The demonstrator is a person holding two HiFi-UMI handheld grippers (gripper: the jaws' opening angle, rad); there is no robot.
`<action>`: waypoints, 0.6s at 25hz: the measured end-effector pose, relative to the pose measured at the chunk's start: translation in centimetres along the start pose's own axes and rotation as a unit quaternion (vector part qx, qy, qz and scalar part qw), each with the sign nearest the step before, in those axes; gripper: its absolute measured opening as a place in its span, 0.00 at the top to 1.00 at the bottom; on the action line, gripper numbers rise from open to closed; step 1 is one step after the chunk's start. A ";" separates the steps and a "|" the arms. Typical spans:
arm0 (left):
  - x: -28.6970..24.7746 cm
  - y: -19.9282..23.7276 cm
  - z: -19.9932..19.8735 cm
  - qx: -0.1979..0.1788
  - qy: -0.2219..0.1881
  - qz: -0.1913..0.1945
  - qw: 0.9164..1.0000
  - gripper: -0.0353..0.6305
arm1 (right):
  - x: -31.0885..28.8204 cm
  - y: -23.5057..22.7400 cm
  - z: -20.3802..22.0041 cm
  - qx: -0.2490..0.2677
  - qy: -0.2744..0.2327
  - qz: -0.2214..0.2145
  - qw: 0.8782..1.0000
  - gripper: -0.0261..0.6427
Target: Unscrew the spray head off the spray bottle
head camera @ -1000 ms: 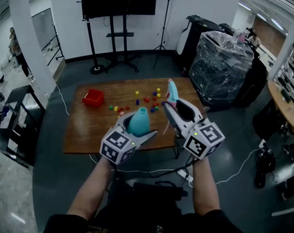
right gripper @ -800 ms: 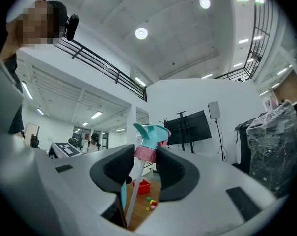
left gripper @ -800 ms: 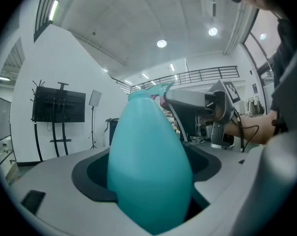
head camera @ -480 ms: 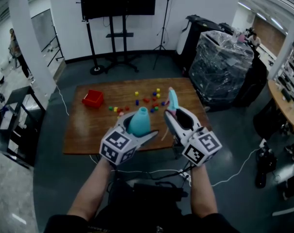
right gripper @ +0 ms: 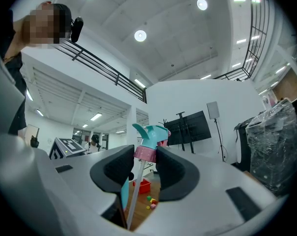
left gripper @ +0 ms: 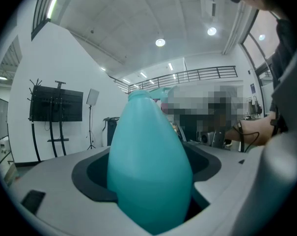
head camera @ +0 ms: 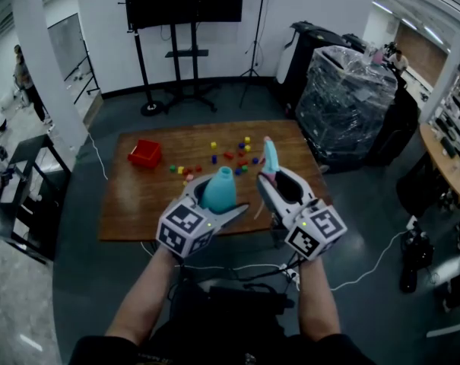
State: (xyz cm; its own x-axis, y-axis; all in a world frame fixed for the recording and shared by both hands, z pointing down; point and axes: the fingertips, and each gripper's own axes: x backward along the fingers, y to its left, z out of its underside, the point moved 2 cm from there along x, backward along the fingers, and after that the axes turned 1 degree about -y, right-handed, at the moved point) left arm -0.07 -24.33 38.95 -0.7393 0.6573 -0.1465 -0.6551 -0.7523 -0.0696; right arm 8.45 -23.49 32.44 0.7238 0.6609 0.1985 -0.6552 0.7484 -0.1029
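Teal bottle (head camera: 217, 191) is sitting clamped in the left hand-held gripper (head camera: 215, 201) as anchor, while the right hand-held gripper (right gripper: 145, 157) is pinching the unscrewed spray head (right gripper: 151, 133) by its pink collar (right gripper: 146, 153), keeping its tube (right gripper: 133, 191) dangling clear above the worktop (head camera: 138, 196).

The wooden counter (head camera: 138, 204) stands on a dark floor (head camera: 77, 280). A red box (head camera: 146, 153) sits near its far left corner. Small coloured cubes (head camera: 228, 156) lie scattered loosely along the far edge, from the middle toward the right side. The near half of the wood is bare.
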 end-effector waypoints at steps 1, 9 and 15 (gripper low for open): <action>0.0 0.0 0.0 0.000 0.000 0.000 1.000 0.31 | 0.0 0.0 0.0 0.001 0.000 0.000 1.000 0.74; -0.2 0.1 -0.1 0.003 -0.003 0.000 1.000 0.31 | -0.2 -0.2 0.3 0.004 0.006 0.005 1.000 0.74; -0.2 -0.1 0.2 0.006 -0.001 0.001 1.000 0.31 | -0.2 -0.2 0.6 0.006 0.010 0.009 1.000 0.74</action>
